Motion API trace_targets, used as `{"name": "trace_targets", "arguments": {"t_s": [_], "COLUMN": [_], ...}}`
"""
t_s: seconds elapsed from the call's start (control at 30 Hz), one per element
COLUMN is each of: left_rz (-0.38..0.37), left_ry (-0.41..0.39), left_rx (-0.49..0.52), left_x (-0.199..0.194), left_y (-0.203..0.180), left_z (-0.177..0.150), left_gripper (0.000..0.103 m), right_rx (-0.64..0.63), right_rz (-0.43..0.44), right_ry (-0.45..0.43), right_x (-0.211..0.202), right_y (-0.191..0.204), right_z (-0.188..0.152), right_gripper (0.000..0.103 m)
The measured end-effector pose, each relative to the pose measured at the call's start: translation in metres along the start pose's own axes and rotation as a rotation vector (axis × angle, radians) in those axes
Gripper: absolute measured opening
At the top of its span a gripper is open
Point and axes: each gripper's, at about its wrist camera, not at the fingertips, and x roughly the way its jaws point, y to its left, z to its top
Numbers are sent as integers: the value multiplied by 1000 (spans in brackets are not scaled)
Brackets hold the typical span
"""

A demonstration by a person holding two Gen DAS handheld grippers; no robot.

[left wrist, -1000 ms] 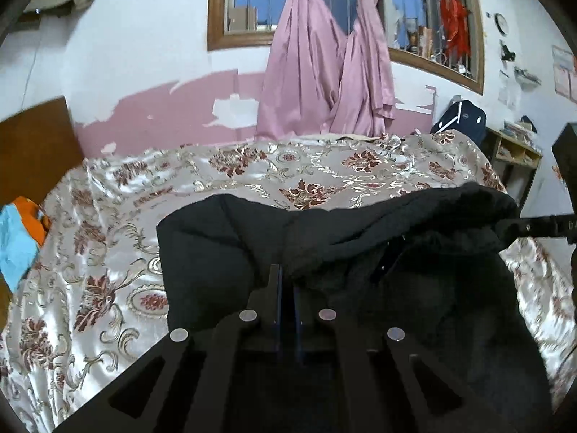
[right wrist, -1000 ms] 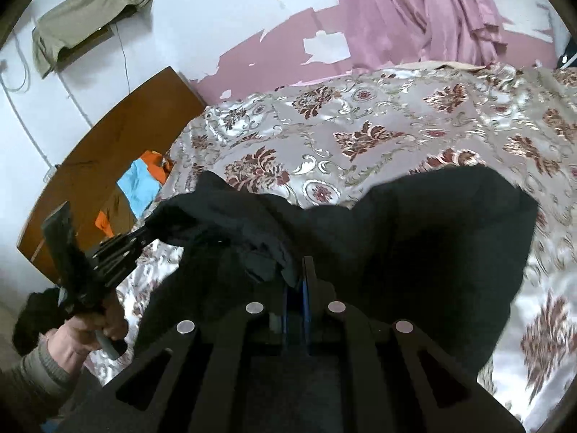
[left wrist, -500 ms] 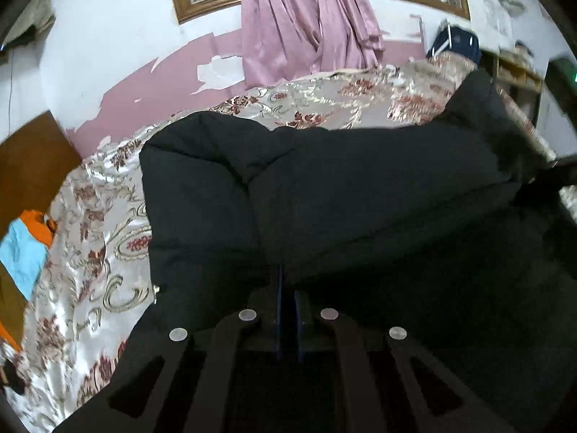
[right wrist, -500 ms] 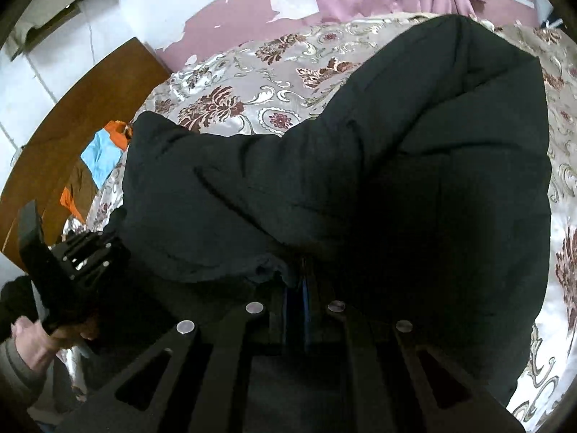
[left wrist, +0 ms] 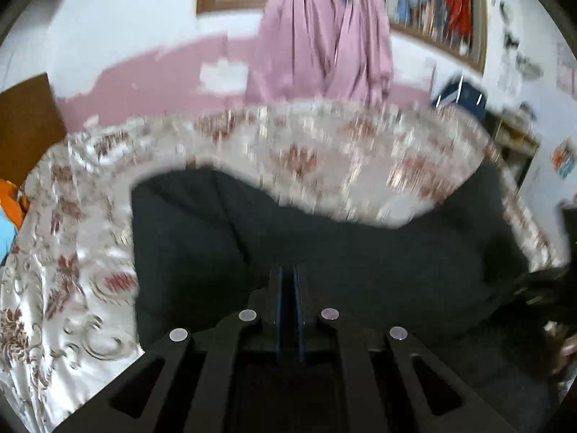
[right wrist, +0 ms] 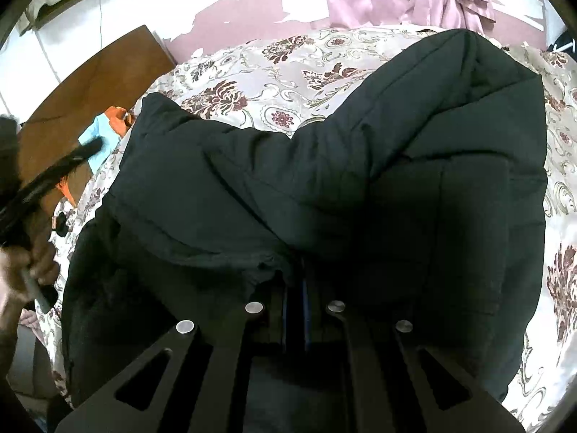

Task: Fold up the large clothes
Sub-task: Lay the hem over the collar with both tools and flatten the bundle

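A large black padded jacket (right wrist: 360, 180) lies on the floral bedspread (right wrist: 288, 57), partly folded over itself. My right gripper (right wrist: 295, 281) is shut on the jacket's near edge. My left gripper (left wrist: 287, 274) is shut with a narrow gap; the jacket (left wrist: 324, 252) lies right in front of it, and I cannot tell if cloth is pinched. The left wrist view is blurred by motion. The left gripper also shows at the left edge of the right wrist view (right wrist: 43, 184), held in a hand.
The bed (left wrist: 324, 151) runs back to a white and pink wall with pink curtains (left wrist: 324, 36). A wooden headboard (right wrist: 90, 83) with orange and blue cloth (right wrist: 104, 130) is at the left. A shelf (left wrist: 515, 140) stands at the right.
The jacket's raised fold has dropped lower in the left wrist view, showing more bedspread and wall behind it. The left gripper has tilted upward. The right gripper stays clamped on the edge.
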Motion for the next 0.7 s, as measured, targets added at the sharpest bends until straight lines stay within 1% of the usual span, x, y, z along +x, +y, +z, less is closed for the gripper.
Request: {"name": "trace_targets", "arguments": {"t_s": [0.07, 0.1, 0.13, 0.17, 0.2, 0.23, 0.27, 0.3, 0.33, 0.4, 0.43, 0.5, 0.53, 0.57, 0.6, 0.67, 0.7], "left_rz": [27, 32, 26, 21, 22, 25, 31, 34, 40, 48, 51, 47, 45, 43, 37, 25, 22], "left_ry": [23, 31, 37, 41, 45, 46, 48, 49, 50, 54, 58, 65, 66, 67, 70, 74, 74], "left_rx": [24, 22, 8, -2, -8, -9, -10, -6, 2, 21, 25, 19, 17, 15, 11, 14, 22], "left_x": [13, 17, 21, 23, 25, 26, 28, 28, 29, 32, 34, 38, 38, 39, 39, 41, 42], "left_y": [-2, -1, 2, 3, 3, 3, 2, 0, -2, -4, -5, -3, -4, -3, -2, -3, -4], "left_z": [-9, -13, -17, -19, -22, -23, -24, -26, -26, -26, -26, -27, -28, -29, -29, -30, -31], "left_gripper": [7, 7, 7, 7, 7, 7, 7, 7, 7, 7, 7, 7, 7, 7, 7, 7, 7], "right_rx": [8, 11, 15, 15, 13, 9, 7, -2, -13, -17, 3, 43, 53, 57, 56, 54, 51], "right_rz": [15, 16, 19, 31, 53, 72, 73, 67, 66, 43, 58, 74, 73, 62, 42, 8, 2], "right_ry": [2, 2, -17, -46, -93, -148, -189, -219, -226, -210, -216, -236, -230, -199, -141, -30, 4], "right_x": [-7, -16, -28, -38, -51, -63, -68, -68, -63, -46, -40, -28, -20, -8, 9, 38, 46], "right_y": [1, 4, 7, 10, 15, 21, 27, 33, 37, 45, 46, 43, 42, 40, 39, 30, 25], "right_z": [0, 1, 3, 3, 6, 11, 17, 26, 32, 49, 57, 68, 70, 70, 69, 56, 48], "right_gripper": [12, 14, 16, 21, 26, 44, 58, 59, 59, 59, 59, 56, 41, 21, 12, 6, 4]}}
